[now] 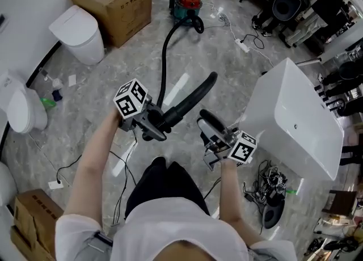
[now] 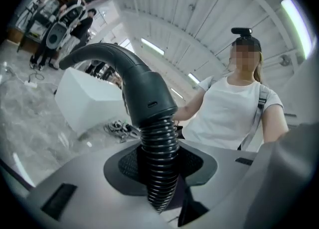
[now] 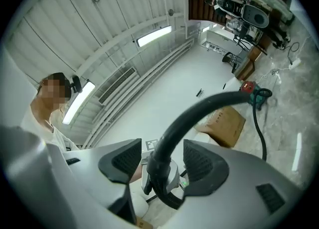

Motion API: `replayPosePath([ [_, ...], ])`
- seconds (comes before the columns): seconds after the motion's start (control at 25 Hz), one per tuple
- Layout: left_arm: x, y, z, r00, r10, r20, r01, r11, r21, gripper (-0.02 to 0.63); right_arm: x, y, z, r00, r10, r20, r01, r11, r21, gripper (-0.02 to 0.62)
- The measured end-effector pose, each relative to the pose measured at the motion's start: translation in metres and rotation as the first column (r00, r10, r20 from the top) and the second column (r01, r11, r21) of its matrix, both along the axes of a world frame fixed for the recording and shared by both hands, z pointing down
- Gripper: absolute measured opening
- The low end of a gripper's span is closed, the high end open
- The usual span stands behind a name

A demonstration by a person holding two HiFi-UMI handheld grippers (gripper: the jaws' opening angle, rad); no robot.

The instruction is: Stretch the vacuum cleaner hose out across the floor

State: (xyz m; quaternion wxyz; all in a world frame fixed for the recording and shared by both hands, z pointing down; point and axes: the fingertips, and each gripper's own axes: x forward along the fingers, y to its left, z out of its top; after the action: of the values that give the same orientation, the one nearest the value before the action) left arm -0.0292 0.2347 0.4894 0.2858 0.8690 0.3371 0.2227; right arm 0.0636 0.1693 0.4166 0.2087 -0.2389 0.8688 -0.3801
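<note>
**Item:** hose [image 1: 164,55], black and ribbed, ending in a rigid curved handle piece [image 1: 195,95].

**Location:** centre of the head view. Runs from the red vacuum cleaner [image 1: 187,1] at upper centre down over the grey floor [image 1: 102,84] to the left tongs [image 1: 157,125]. Near end raised off the floor, handle piece aimed toward upper right.

**Left tongs:** clamped on the ribbed section just below the handle collar.

**Right tongs [image 1: 209,132]:** spread apart at lower centre-right, gripping nothing. Handle piece seen through the gap but lying beyond the pads, untouched.

**Step, as judged:** early in the stretching. End of hose in hand, a slack bend left between cleaner and tongs.

**Next move, as judged:**
- Held end to be drawn away from the cleaner, toward the lower edge of the frame, then laid down flat.
- Calls for a steady clamp so the ribs do not slip.
- Calls for a pull light enough not to drag the cleaner along.

**Hidden or unclear:**
- Hose joint at the cleaner too small to read.
- Stretch of hose beneath the left tongs covered by the tongs themselves.
- Floor behind the person cut off at the lower edge, so room for the full stretch unknown.
- Cable tangle [image 1: 272,183] at lower right not separable into single items.
</note>
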Motion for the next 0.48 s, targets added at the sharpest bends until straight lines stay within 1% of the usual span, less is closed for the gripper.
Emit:
replayPosePath([
  [0.04,-0.003,0.004,0.008,0.997,0.048,0.058,-0.048,0.999,-0.006,0.16,0.004,0.0,0.0,1.0,0.012,-0.014,-0.012,1.0,0.005,0.252],
  [0.08,-0.006,0.009,0.017,0.988,0.099,0.117,-0.098,0.995,-0.01,0.16,0.008,0.001,-0.001,0.999,0.023,-0.031,-0.023,1.0,0.015,0.252],
  [0.12,-0.008,0.013,0.025,0.973,0.147,0.175,-0.147,0.989,-0.011,0.16,0.01,0.002,-0.002,0.998,0.032,-0.056,-0.03,0.999,0.03,0.252],
  [0.2,-0.011,0.022,0.041,0.932,0.228,0.281,-0.233,0.972,-0.016,0.16,0.011,0.006,-0.002,0.989,0.028,-0.144,-0.016,0.996,0.083,0.252],
  [0.24,-0.013,0.026,0.047,0.909,0.263,0.324,-0.27,0.962,-0.025,0.16,0.008,0.01,0.0,0.978,0.011,-0.211,0.014,0.993,0.117,0.252],
  [0.28,-0.013,0.03,0.051,0.886,0.295,0.357,-0.303,0.952,-0.037,0.16,0.004,0.014,0.004,0.957,-0.015,-0.291,0.061,0.987,0.151,0.252],
  [0.32,-0.013,0.034,0.053,0.866,0.324,0.381,-0.331,0.942,-0.049,0.16,-0.002,0.018,0.008,0.922,-0.048,-0.383,0.126,0.976,0.179,0.252],
  [0.36,-0.012,0.036,0.053,0.849,0.35,0.397,-0.357,0.932,-0.057,0.16,-0.008,0.021,0.015,0.873,-0.089,-0.479,0.204,0.96,0.194,0.252],
  [0.4,-0.011,0.037,0.053,0.833,0.371,0.41,-0.38,0.923,-0.064,0.16,-0.015,0.023,0.021,0.811,-0.135,-0.569,0.291,0.937,0.193,0.252],
  [0.48,-0.01,0.037,0.055,0.803,0.404,0.438,-0.413,0.907,-0.08,0.159,-0.027,0.026,0.032,0.675,-0.232,-0.7,0.46,0.875,0.154,0.252],
])
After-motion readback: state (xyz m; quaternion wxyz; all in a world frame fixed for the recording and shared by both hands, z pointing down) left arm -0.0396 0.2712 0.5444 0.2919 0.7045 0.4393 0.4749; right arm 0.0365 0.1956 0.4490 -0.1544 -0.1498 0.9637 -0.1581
